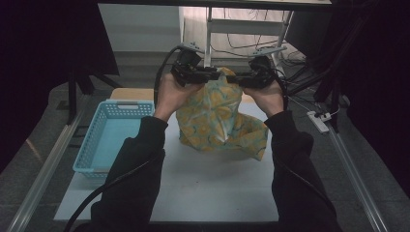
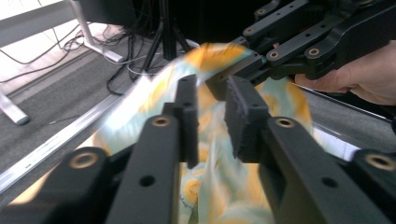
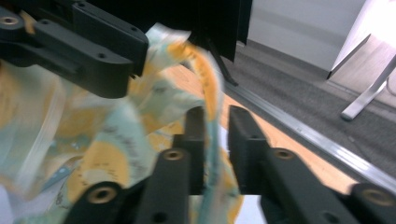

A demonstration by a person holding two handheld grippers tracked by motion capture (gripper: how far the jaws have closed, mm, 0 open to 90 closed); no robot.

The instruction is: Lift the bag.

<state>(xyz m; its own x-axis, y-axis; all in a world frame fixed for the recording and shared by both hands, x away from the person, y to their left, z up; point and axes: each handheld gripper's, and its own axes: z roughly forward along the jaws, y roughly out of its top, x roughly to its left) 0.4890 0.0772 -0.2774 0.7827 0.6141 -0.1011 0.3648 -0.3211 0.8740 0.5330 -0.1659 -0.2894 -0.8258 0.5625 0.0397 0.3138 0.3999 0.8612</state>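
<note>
White tabletop (image 1: 212,193) under dim light, blue basket (image 1: 109,140) at nine o'clock: yellow patterned bag (image 1: 217,123) at centre, top edge lifted at twelve o'clock, lying between the narrowly parted jaws of left gripper (image 1: 209,74) and right gripper (image 1: 237,77), bottom resting on table, apparently so its mouth can be spread.

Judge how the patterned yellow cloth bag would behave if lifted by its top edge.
The bag is probably floppy: it hangs in folds and crumples on the table. It seems light, since its thin edge bends freely between the jaws of the right hand-held gripper. It is unlikely to roll.
</note>
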